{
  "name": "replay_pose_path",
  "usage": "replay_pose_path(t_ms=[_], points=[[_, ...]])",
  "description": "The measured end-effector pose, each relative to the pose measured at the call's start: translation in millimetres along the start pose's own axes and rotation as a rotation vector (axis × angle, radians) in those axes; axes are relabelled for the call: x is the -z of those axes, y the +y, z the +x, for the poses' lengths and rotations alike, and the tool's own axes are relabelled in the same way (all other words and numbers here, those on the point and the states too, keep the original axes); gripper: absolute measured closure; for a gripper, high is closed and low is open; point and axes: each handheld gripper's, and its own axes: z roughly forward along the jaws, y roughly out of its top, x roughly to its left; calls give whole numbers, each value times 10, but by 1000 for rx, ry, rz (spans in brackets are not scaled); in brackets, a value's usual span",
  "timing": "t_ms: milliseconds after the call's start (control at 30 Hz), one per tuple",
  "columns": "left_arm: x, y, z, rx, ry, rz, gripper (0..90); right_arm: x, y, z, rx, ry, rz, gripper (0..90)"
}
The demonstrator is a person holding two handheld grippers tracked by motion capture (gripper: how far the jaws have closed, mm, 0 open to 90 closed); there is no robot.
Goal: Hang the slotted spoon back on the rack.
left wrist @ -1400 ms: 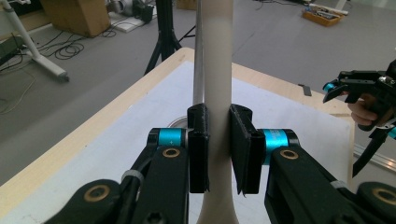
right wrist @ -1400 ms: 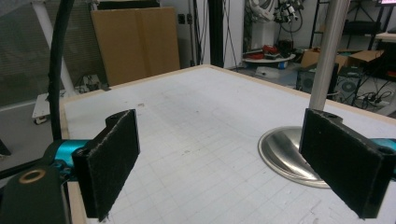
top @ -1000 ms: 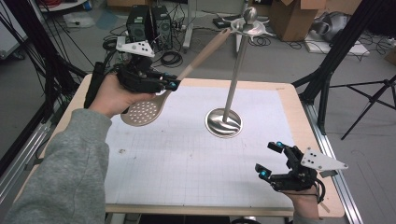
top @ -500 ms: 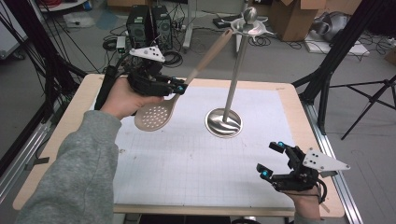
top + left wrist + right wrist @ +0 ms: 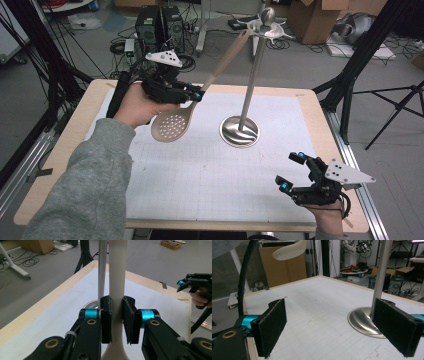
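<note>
Two jaws of left gripper (image 5: 116,322) clamped on slotted spoon (image 5: 172,125) handle (metal stand (image 5: 240,131) just beyond); right gripper (image 5: 332,325) spread wide, empty

Left claw (image 5: 199,94) carried slotted spoon (image 5: 172,125) rightward, nearer metal stand (image 5: 240,131)

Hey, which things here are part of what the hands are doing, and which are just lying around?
In use:
- slotted spoon, handle clamped in the left claw, raised off the table
- metal stand, the spoon's handle tip near its top
- right claw, open, holding nothing

Lying about:
- cardboard boxes on the floor
- computer tower
- cables
</note>
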Motion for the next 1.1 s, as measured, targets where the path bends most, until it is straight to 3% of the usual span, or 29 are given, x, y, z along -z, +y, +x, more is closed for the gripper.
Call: replay_pose_path(t_ms=[733, 1100], points=[[-213, -2, 25, 2, 26, 34, 778, 38, -1, -9, -7, -4, -8, 112], [-318, -10, 35, 9, 18, 40, 779, 58, -13, -31, -10, -7, -11, 112]])
